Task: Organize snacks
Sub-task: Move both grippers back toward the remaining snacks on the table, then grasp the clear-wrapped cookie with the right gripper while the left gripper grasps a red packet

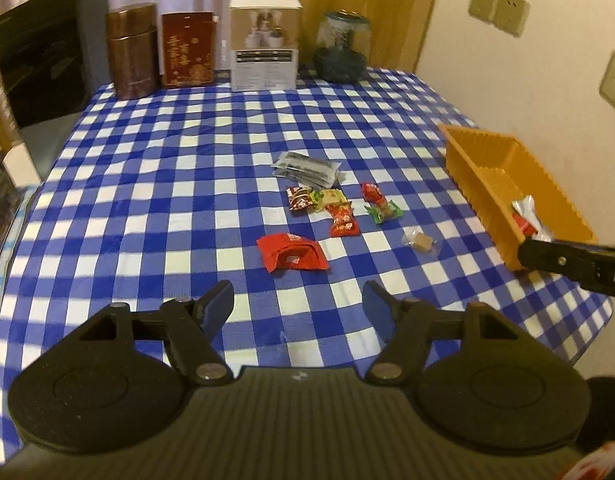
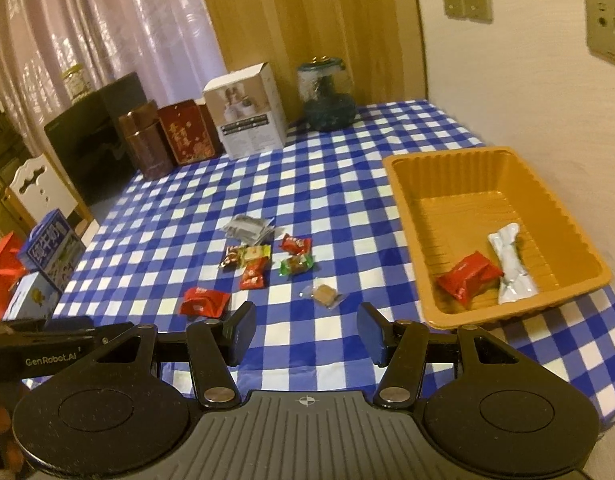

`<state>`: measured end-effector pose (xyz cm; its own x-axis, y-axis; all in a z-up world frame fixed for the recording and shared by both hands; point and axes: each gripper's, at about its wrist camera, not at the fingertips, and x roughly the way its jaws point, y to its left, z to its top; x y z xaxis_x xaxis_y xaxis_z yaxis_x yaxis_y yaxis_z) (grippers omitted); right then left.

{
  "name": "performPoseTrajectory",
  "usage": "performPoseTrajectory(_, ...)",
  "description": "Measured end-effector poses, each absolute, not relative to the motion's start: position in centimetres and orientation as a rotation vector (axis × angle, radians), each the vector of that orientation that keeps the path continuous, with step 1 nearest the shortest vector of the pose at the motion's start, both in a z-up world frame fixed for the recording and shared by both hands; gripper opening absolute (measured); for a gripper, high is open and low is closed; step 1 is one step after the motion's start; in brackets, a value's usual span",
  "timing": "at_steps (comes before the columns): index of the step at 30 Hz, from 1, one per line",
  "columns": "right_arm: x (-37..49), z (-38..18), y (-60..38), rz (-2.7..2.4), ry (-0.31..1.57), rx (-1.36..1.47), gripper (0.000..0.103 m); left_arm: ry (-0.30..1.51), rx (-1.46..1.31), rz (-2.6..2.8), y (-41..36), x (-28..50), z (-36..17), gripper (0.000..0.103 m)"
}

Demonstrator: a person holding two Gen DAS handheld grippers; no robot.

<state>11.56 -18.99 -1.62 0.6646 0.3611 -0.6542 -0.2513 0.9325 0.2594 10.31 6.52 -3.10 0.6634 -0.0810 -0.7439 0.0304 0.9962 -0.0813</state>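
Small wrapped snacks lie in a loose cluster on the blue checked tablecloth: a large red packet (image 1: pixel 292 257) (image 2: pixel 205 302) nearest me, a smaller red one (image 1: pixel 343 221) (image 2: pixel 253 275), a green-ended sweet (image 1: pixel 383 211) (image 2: pixel 296 265), a clear-wrapped brown cube (image 1: pixel 421 241) (image 2: pixel 324 294) and grey sachets (image 1: pixel 307 169) (image 2: pixel 249 226). The orange tray (image 1: pixel 473 178) (image 2: pixel 403 196) on the right holds a red packet (image 2: pixel 469 276) and a white packet (image 2: pixel 511 266). My left gripper (image 1: pixel 298 307) hangs open just short of the large red packet. My right gripper (image 2: pixel 306 332) is open too, near the brown cube, with nothing between its fingers.
Along the table's far edge stand a brown tin (image 1: pixel 132 51), a red box (image 1: pixel 189 50), a white carton (image 1: pixel 265 46) and a glass jar (image 1: pixel 342 46). A wall with sockets runs on the right. Boxes and a white chair (image 2: pixel 35 188) sit left of the table.
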Motion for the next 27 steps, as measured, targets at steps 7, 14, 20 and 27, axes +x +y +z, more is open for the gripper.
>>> performPoseTrajectory(7, 14.1, -4.0, -17.1, 0.374, 0.796, 0.088, 0.056, 0.878, 0.039, -0.150, 7.1, 12.9, -4.4, 0.068)
performPoseTrajectory(14, 17.3, -6.9, -15.8, 0.390, 0.825, -0.001, 0.055, 0.908, 0.113, -0.219, 7.8, 16.2, -6.2, 0.068)
performPoseTrajectory(20, 19.8, -9.2, -15.2, 0.399, 0.842, -0.073, 0.043, 0.931, 0.175, -0.281, 8.1, 18.4, -8.1, 0.068)
performPoseTrajectory(27, 22.0, -11.0, -13.8, 0.440, 0.847, -0.177, 0.040, 0.937, 0.205, -0.330, 8.2, 20.1, -9.6, 0.068)
